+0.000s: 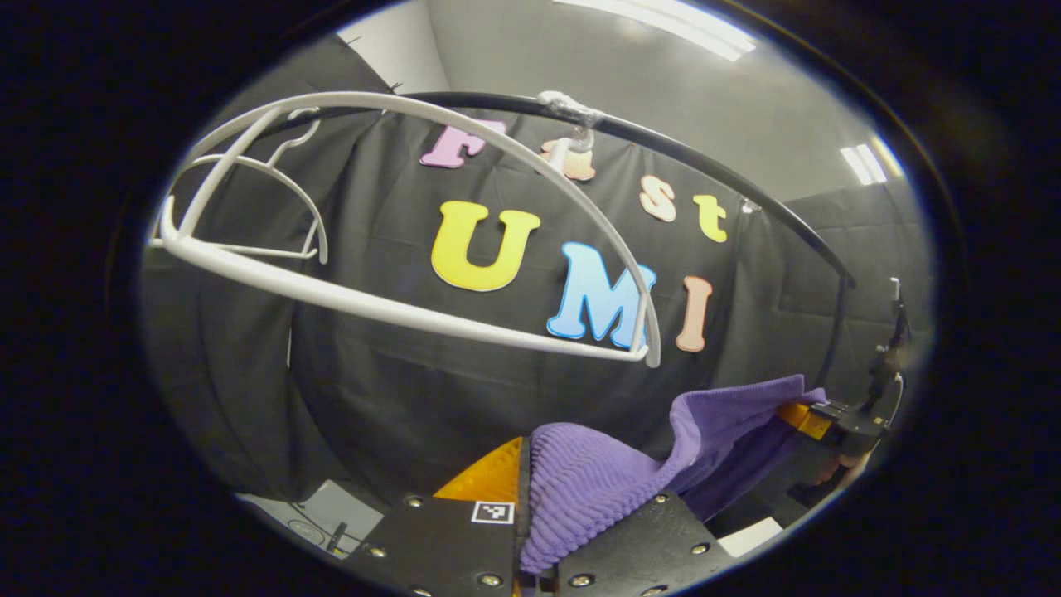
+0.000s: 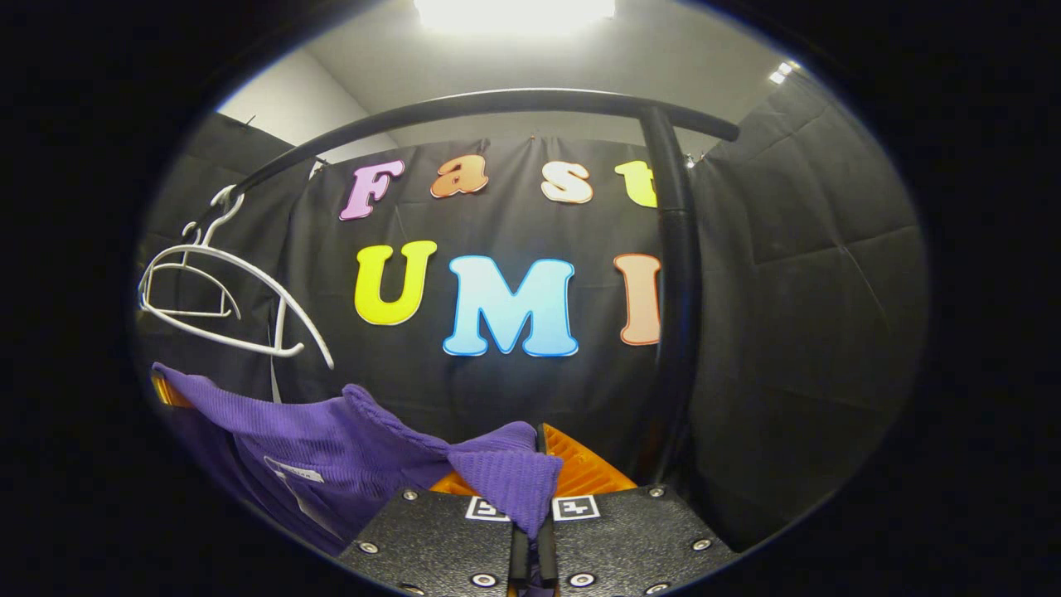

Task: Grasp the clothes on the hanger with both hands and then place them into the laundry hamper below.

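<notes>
My left tool [image 1: 530, 506] and right tool [image 2: 530, 497]: each clamped on the purple garment [image 1: 597, 481], stretched between them. White hangers [image 1: 398, 307] bare on black rail [image 2: 497, 104]. Grey ceiling [image 1: 663, 91], lit.

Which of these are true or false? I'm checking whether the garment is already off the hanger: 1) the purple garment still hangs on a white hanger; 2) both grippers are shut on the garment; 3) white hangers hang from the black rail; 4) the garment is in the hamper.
1) False. The purple garment is off the white hangers and stretches between the two grippers, below the hangers.
2) True. The left gripper pinches one end of the garment and the right gripper pinches the other.
3) True. The bare hangers hang from the black rail.
4) False. The garment is held up in the air by both grippers, and no hamper can be seen under it.
</notes>
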Demonstrator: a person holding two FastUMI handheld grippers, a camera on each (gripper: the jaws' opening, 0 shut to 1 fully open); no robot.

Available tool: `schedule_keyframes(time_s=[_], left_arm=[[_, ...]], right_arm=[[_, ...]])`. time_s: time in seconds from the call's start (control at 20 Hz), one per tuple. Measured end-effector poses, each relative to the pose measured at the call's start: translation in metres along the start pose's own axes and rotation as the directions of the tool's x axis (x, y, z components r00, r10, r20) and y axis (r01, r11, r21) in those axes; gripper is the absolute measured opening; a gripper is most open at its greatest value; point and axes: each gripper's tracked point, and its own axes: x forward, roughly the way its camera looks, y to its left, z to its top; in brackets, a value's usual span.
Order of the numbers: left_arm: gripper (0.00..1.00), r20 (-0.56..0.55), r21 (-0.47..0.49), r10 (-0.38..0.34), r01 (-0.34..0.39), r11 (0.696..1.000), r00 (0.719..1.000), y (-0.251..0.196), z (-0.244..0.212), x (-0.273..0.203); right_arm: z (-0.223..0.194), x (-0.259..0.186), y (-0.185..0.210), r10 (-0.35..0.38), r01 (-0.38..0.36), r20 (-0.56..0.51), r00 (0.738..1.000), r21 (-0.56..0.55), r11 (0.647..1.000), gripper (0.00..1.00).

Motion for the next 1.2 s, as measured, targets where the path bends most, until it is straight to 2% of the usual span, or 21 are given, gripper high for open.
schedule_keyframes(time_s=[0.45, 0.7, 0.95, 1.2], left_arm=[[0.00, -0.052, -0.044, -0.126, 0.124, 0.991, 0.991, 0.018, -0.010, -0.109], [0.00, -0.095, -0.049, -0.192, 0.188, 0.981, 0.977, 0.049, -0.037, -0.150], [0.00, -0.161, -0.048, -0.168, 0.162, 0.986, 0.973, 0.088, -0.072, -0.185], [0.00, -0.243, -0.050, -0.097, 0.087, 0.995, 0.965, 0.116, -0.119, -0.216]], right_arm=[[-0.010, -0.052, 0.014, -0.084, 0.089, -0.086, 0.993, 0.057, 0.994, 0.05], [-0.024, -0.072, 0.021, -0.095, 0.101, -0.171, 0.981, 0.031, 0.994, 0.05], [-0.045, -0.101, 0.043, -0.069, 0.090, -0.273, 0.960, 0.067, 0.994, 0.05], [-0.073, -0.133, 0.077, 0.015, 0.075, -0.436, 0.900, 0.189, 0.979, 0.05]])
